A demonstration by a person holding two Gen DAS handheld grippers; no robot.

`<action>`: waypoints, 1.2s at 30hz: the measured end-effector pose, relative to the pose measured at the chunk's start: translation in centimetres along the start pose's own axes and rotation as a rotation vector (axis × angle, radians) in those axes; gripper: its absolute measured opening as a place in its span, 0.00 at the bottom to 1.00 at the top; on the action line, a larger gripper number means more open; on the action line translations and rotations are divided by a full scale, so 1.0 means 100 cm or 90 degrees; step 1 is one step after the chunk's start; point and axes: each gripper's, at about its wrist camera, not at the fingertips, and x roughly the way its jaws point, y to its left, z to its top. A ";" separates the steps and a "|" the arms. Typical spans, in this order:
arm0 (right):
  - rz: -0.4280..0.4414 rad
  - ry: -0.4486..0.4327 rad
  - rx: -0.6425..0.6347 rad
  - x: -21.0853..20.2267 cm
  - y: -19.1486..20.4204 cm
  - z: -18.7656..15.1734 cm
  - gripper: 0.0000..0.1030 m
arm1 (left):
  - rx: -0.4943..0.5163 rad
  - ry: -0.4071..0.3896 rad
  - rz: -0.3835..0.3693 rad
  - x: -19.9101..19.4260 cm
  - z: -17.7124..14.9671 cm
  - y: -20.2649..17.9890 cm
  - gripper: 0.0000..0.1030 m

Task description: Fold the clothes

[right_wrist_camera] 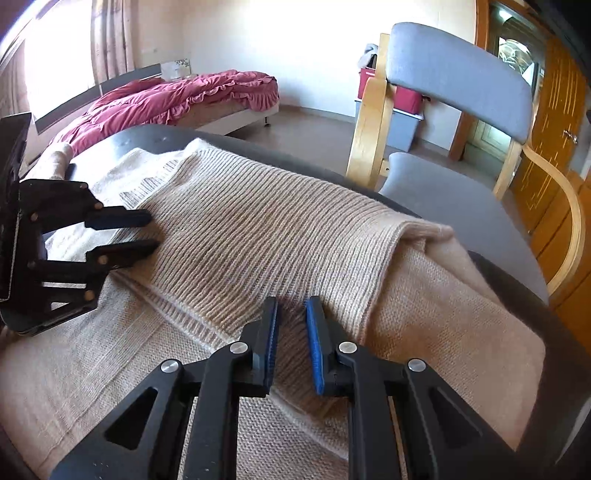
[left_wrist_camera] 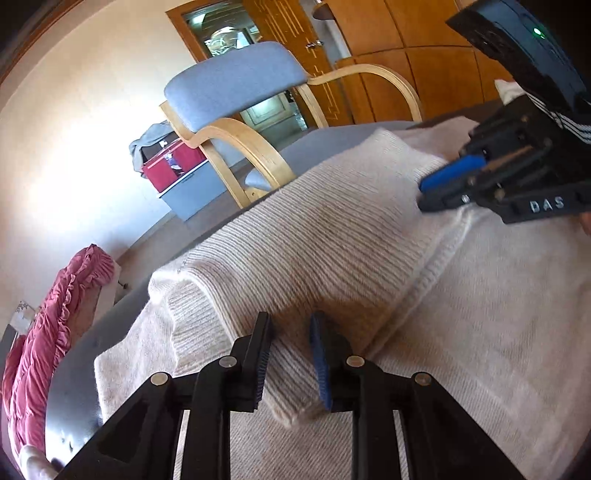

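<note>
A beige knitted sweater (left_wrist_camera: 314, 240) (right_wrist_camera: 258, 229) lies across a dark round table (left_wrist_camera: 74, 369) (right_wrist_camera: 155, 134). One ribbed part is folded over the flat body. My left gripper (left_wrist_camera: 290, 321) (right_wrist_camera: 153, 232) rests at the left end of that fold. Its jaws stand apart, with ribbed cloth lying between them and no visible pinch. My right gripper (right_wrist_camera: 293, 306) (left_wrist_camera: 423, 194) sits at the other end of the fold, its fingers drawn close on a ridge of the knit.
A grey-cushioned wooden armchair (left_wrist_camera: 236, 81) (right_wrist_camera: 458, 70) stands just beyond the table's far edge. Farther off are a bed with a red ruffled cover (right_wrist_camera: 177, 96) (left_wrist_camera: 48, 332), a red box on a grey bin (left_wrist_camera: 170, 166), and wooden cupboards (left_wrist_camera: 424, 29).
</note>
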 end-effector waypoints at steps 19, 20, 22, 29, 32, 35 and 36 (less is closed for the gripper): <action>-0.046 0.034 0.056 -0.056 0.017 -0.065 0.61 | -0.235 0.079 -0.053 -0.074 -0.098 0.056 0.25; -0.040 0.036 0.077 -0.057 0.011 -0.065 0.61 | -0.261 0.082 -0.046 -0.080 -0.105 0.063 0.24; -0.024 0.036 0.119 -0.066 0.003 -0.070 0.61 | -0.302 0.076 -0.044 -0.095 -0.121 0.073 0.24; -0.006 0.047 0.107 -0.108 0.022 -0.108 0.51 | -0.360 0.028 -0.071 -0.136 -0.166 0.066 0.24; -0.036 0.053 0.070 -0.119 0.033 -0.131 0.51 | -0.306 0.002 -0.007 -0.130 -0.174 0.046 0.25; -0.085 0.040 0.021 -0.131 0.039 -0.152 0.50 | -0.306 -0.008 0.006 -0.132 -0.175 0.043 0.25; -0.093 0.040 0.016 -0.136 0.039 -0.157 0.51 | -0.308 -0.010 0.004 -0.132 -0.176 0.043 0.25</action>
